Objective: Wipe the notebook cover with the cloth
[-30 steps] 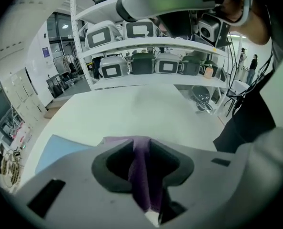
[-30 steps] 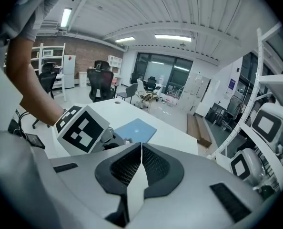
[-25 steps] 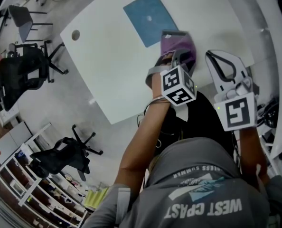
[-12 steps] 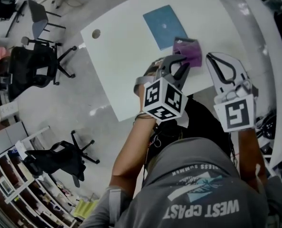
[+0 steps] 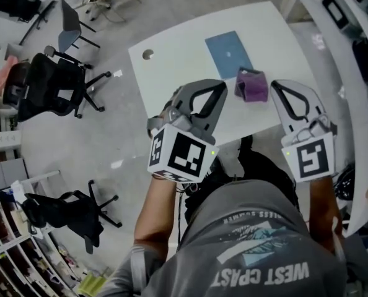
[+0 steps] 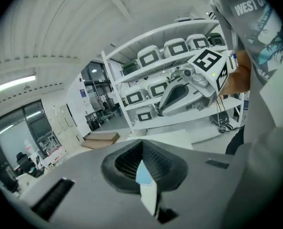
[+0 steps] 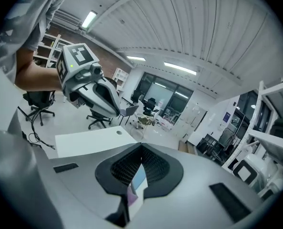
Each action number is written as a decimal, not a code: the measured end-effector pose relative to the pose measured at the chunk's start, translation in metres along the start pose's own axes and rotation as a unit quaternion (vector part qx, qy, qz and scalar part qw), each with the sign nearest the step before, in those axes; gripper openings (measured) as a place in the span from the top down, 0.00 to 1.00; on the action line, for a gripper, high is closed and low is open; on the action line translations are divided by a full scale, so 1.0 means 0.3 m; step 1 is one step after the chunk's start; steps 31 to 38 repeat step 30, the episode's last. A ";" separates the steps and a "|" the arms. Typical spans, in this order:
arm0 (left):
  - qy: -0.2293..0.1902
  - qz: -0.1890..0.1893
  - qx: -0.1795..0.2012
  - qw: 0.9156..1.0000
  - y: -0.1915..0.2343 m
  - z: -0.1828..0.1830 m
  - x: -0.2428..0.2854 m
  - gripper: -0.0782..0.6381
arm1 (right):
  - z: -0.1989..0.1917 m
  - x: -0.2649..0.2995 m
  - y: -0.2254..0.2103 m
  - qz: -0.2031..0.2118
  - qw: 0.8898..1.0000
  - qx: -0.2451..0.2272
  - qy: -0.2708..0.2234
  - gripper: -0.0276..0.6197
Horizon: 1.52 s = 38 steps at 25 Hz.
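Observation:
Far below me on the white table (image 5: 171,67) lies the blue notebook (image 5: 229,53). The crumpled purple cloth (image 5: 252,84) sits just beside its near right corner. Both grippers hang high above the table's near edge. My left gripper (image 5: 220,85) (image 6: 142,142) has just been closing and is now shut with nothing between its jaws. My right gripper (image 5: 275,86) (image 7: 141,146) is also shut and empty. Each gripper shows in the other's view: the right gripper (image 6: 179,93) and the left gripper (image 7: 97,93).
Black office chairs (image 5: 48,91) (image 5: 72,209) stand on the floor left of the table. A small round hole (image 5: 147,54) marks the table's far left corner. White shelving (image 5: 351,98) runs along the right, stacked with white devices (image 6: 175,49).
Both grippers have risen well away from the table, the left more. The left gripper's jaws were open at the cloth and have closed empty. The cloth stays on the table.

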<state>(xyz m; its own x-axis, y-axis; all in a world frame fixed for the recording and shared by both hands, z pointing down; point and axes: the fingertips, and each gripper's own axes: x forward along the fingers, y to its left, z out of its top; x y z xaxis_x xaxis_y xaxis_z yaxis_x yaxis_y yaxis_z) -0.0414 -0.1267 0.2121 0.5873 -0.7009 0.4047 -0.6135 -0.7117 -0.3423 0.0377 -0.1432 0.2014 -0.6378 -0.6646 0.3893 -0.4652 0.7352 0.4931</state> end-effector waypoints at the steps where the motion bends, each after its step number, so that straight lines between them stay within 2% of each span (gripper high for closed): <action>1: -0.009 0.012 0.002 1.000 0.020 0.022 -0.039 0.89 | 0.024 -0.014 0.003 0.002 1.000 -0.005 -0.003 0.91; 7: -0.027 0.067 0.042 0.996 0.106 0.127 -0.288 0.89 | 0.180 -0.100 0.030 0.008 0.999 -0.027 -0.027 0.91; 13: -0.038 0.111 0.052 0.992 0.131 0.139 -0.485 0.89 | 0.316 -0.179 0.065 0.011 0.998 -0.056 -0.039 0.91; 17: -0.040 0.131 0.048 0.989 0.125 0.117 -0.572 0.89 | 0.360 -0.210 0.090 0.006 0.998 -0.048 -0.048 0.91; 27: -0.048 0.146 0.027 0.988 0.090 0.040 -0.710 0.89 | 0.416 -0.248 0.163 -0.009 0.998 -0.027 -0.051 0.91; 38: -0.050 0.145 0.024 0.988 0.078 0.017 -0.731 0.89 | 0.415 -0.260 0.192 -0.014 0.998 -0.025 -0.050 0.91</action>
